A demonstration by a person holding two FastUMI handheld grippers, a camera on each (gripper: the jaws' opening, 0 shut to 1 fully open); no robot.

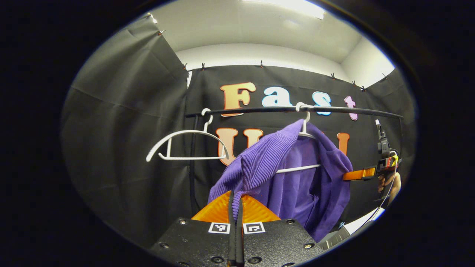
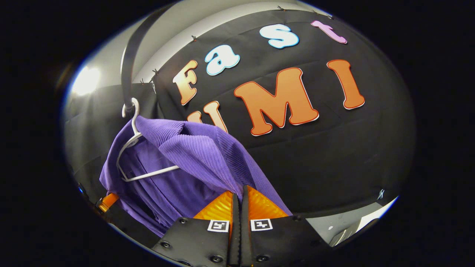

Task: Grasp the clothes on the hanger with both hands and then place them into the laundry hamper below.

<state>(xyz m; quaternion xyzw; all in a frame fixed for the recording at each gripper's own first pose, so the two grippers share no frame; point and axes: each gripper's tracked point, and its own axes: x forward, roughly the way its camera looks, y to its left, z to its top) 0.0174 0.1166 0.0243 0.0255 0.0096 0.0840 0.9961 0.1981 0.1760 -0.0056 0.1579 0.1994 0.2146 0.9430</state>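
A purple ribbed garment [image 1: 274, 167] hangs on a white hanger [image 1: 305, 128] from the black rail [image 1: 259, 109]. My left gripper [image 1: 235, 196] is shut on its near shoulder fabric, low in the left gripper view. The right gripper [image 1: 356, 174] shows farther off there, its orange fingers against the garment's right edge, a hand behind it. In the right gripper view the same purple garment [image 2: 193, 159] drapes over its white hanger [image 2: 130, 144], and my right gripper [image 2: 239, 193] is shut on a fold of it. The left gripper's orange finger [image 2: 109, 200] peeks out at the lower left.
An empty white hanger [image 1: 185, 146] hangs on the rail to the left of the garment. A black upright post [image 1: 192, 163] stands below the rail's left end. Black cloth walls close in behind and on both sides. A pale surface [image 2: 345, 222] lies low on the right.
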